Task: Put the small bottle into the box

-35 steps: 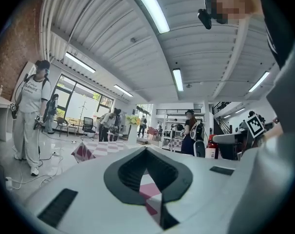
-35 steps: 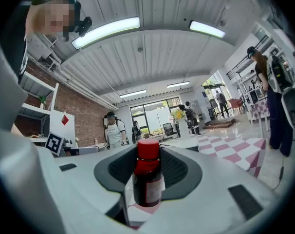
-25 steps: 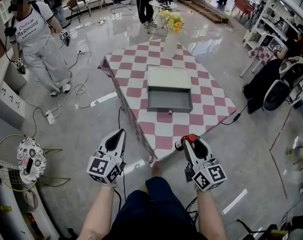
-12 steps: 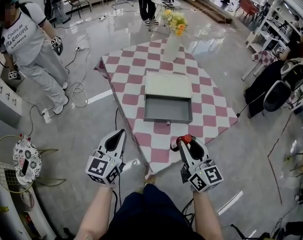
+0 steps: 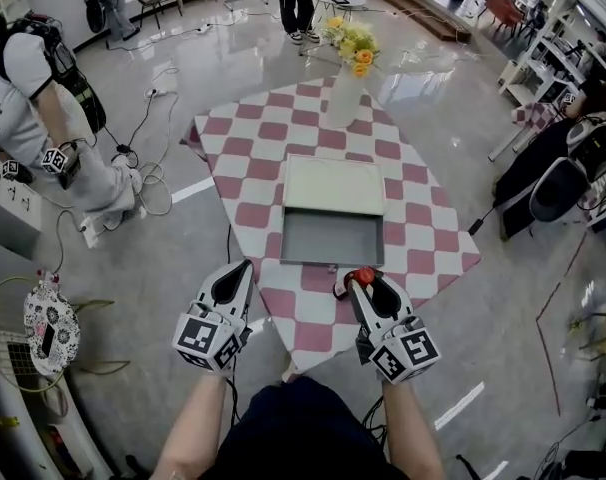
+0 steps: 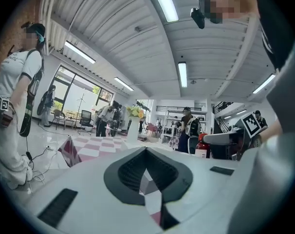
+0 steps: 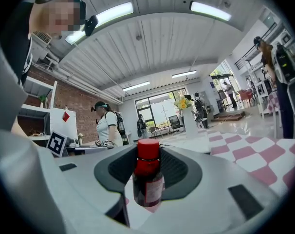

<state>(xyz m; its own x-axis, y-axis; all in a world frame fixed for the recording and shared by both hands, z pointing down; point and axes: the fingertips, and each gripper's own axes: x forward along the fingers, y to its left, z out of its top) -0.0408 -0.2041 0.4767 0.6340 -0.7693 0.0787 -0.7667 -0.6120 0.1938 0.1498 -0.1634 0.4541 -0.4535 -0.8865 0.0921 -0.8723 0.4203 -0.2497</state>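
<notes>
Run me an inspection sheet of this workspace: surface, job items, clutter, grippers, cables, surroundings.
Surface: table under a pink-and-white checked cloth, one corner pointing at the person.
Job's things: grey open box with a white top, middle of the table, nothing in it; small dark bottle with a red cap, held upright above the near part of the table, just short of the box.
Clutter: white vase of yellow flowers at the far corner.
Grippers: right gripper shut on the bottle; left gripper shut, holding nothing, off the table's left edge.
Cables: loose black and white cables on the floor, left of the table.
Surroundings: person in a white T-shirt at left; others farther back.
</notes>
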